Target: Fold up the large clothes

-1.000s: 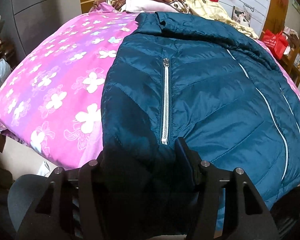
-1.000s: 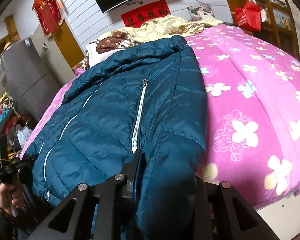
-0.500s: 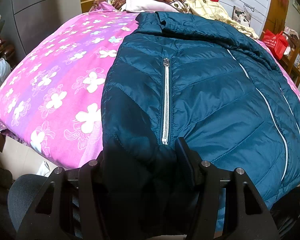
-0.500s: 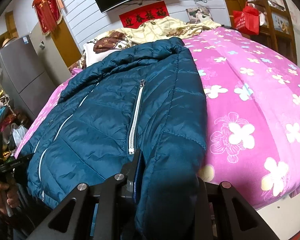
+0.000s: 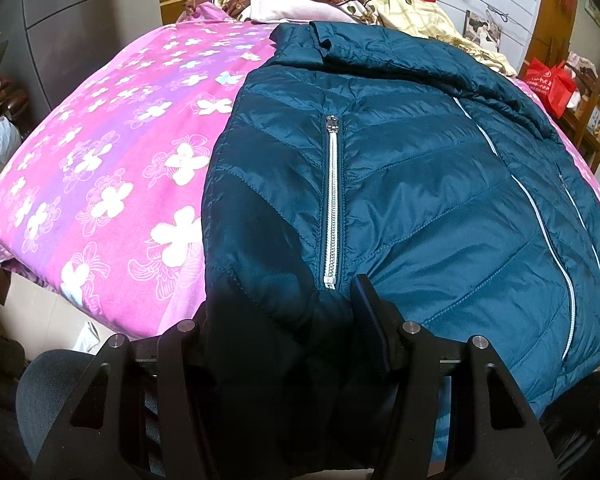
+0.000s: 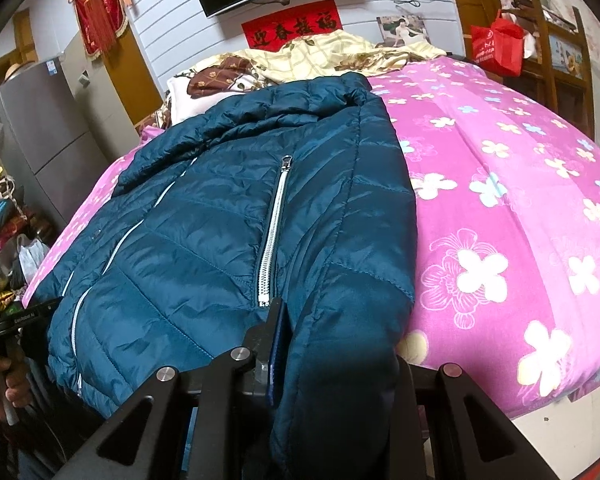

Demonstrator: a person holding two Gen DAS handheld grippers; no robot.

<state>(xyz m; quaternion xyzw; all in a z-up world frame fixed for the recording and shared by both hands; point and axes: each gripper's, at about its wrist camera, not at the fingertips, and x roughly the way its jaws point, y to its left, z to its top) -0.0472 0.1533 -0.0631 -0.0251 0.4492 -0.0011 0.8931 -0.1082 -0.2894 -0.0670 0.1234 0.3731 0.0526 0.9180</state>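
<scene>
Left wrist view shows the left gripper (image 5: 284, 320) clamped on the hem of the teal jacket (image 5: 400, 184), lying collar-away lengthwise on the bed (image 5: 100, 168), right gripper (image 6: 336, 344) gripping the opposite corner.

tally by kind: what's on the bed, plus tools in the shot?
Jacket: 1, teal, quilted
Pink floral bedspread: 1
Bedding heaped at the head of the bed: too jumbled to count
Tools: 2, left tool and right tool, each clamped on the jacket hem
Total counted: 4
</scene>
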